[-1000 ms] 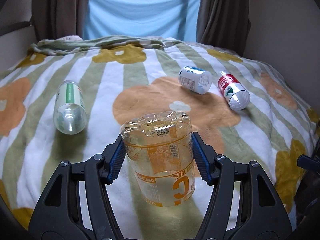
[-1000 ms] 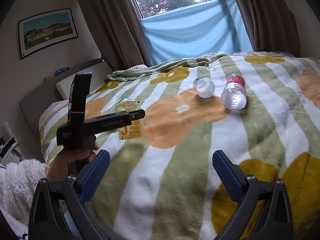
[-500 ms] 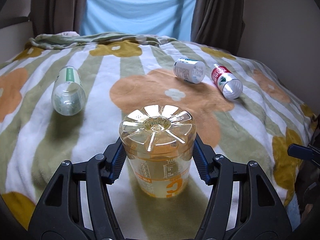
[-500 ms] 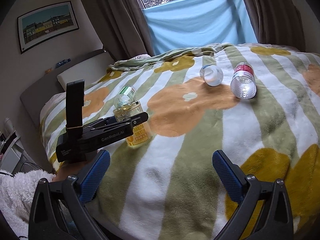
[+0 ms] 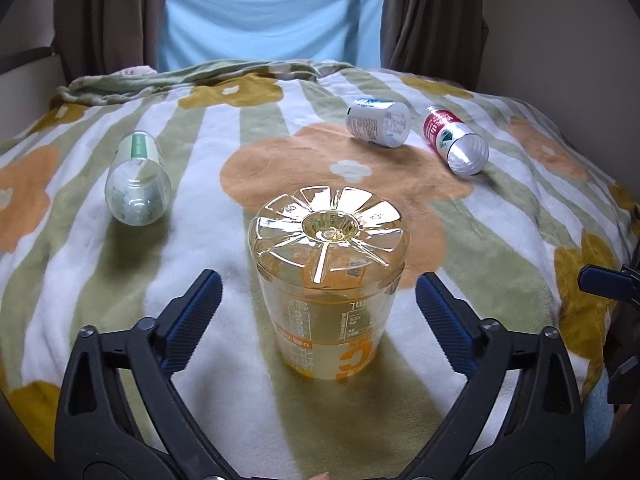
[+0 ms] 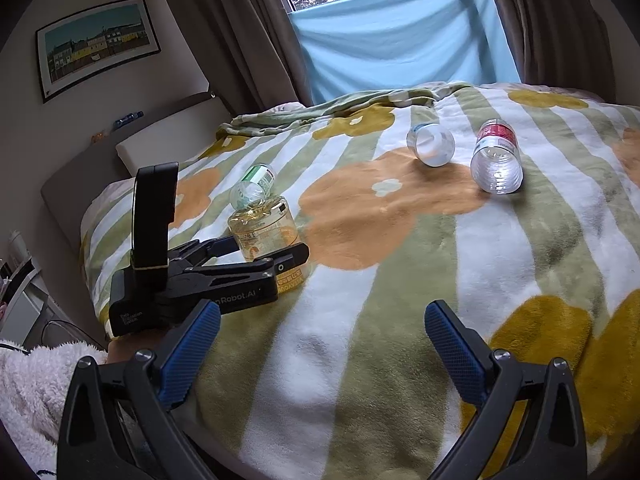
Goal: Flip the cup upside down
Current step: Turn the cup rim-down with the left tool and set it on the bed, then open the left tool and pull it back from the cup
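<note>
Flowered blanket (image 5: 120, 280), inverted cup (image 5: 328, 284) between parted left claw (image 5: 318, 312)

We saw a glossy, clear amber plastic cup (image 5: 328, 276) on a soft, fuzzy fleece blanket (image 5: 248, 392); our left claw (image 5: 318, 316) had ribbed blue pads (image 5: 192, 316).

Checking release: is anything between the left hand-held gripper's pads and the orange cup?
Nothing but bare blanket on both sides of the orange cup; the left hand-held gripper stands open, seen in the left wrist view.
</note>
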`<state>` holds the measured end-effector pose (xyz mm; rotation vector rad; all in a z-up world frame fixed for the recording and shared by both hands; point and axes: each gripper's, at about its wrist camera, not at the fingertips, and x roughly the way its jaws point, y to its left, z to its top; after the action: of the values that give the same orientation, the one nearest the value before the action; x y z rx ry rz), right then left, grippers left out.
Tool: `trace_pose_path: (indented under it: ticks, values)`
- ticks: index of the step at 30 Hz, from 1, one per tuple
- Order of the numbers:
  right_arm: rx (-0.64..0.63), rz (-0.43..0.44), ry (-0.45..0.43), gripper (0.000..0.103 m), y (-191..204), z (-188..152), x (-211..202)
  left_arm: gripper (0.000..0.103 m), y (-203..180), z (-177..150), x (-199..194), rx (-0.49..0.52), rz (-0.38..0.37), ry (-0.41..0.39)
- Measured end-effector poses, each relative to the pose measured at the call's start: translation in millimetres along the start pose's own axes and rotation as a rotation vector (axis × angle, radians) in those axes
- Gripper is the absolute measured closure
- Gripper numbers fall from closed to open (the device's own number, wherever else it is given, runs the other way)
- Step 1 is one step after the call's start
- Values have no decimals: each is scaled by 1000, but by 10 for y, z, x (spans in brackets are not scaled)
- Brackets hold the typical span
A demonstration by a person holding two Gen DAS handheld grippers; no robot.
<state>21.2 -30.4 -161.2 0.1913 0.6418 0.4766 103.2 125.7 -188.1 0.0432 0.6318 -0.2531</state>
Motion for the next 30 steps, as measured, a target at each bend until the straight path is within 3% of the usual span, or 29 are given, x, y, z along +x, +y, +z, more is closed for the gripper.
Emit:
trace_pose_path:
  ticks: [10, 18, 24, 30]
  values:
    - [-18, -16, -24, 1, 87, 76, -85, 0, 18, 85, -263, 12, -1, -17]
    - [-100, -86, -113, 1, 326, 424, -335, 0, 141, 411, -839, -8, 19, -116]
    - [-134, -185, -225, 1, 540, 804, -579, 0, 365, 748, -1428, -74, 41, -217]
    - [-137, -347, -328, 1, 733, 1056, -741, 0, 526, 881, -1991, -92, 153, -326]
